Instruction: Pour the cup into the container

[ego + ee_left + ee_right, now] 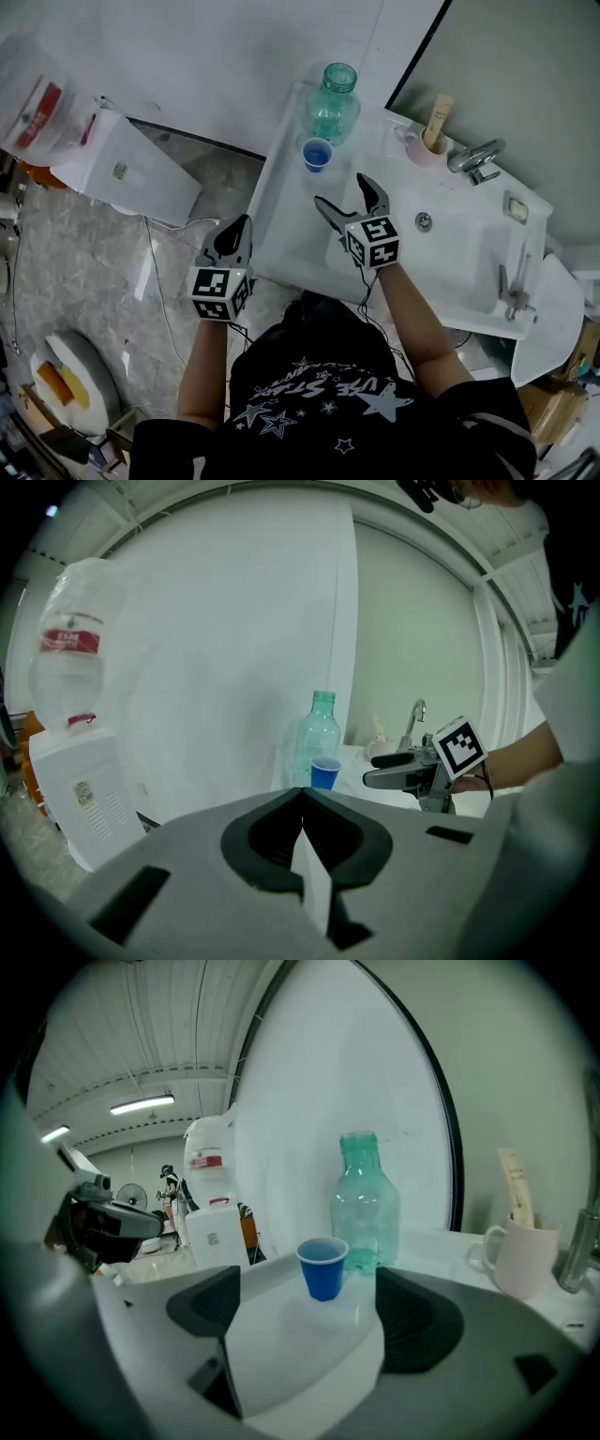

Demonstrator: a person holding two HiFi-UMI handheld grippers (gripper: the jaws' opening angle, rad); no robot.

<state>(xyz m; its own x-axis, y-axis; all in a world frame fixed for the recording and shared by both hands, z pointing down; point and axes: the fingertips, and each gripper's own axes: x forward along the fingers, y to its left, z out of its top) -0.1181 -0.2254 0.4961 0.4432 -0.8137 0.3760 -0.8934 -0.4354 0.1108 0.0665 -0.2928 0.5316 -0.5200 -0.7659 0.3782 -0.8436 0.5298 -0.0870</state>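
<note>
A small blue cup (317, 154) stands upright on the white counter (281, 216), just in front of a tall green-tinted clear bottle (331, 105) with an open mouth. My right gripper (339, 189) hovers over the counter a short way short of the cup, its jaws spread wide and nothing between them. In the right gripper view the cup (322, 1267) sits centred ahead of the open right gripper (305, 1312), with the bottle (365, 1206) behind it. My left gripper (242, 225) is shut and empty, off the counter's left edge.
A pink mug (427, 141) holding a wooden tool stands by the faucet (476, 157) at the back of the sink basin (459, 272). A white water dispenser (122, 164) with a big bottle on it stands on the floor to the left, with cables (155, 272) beside it.
</note>
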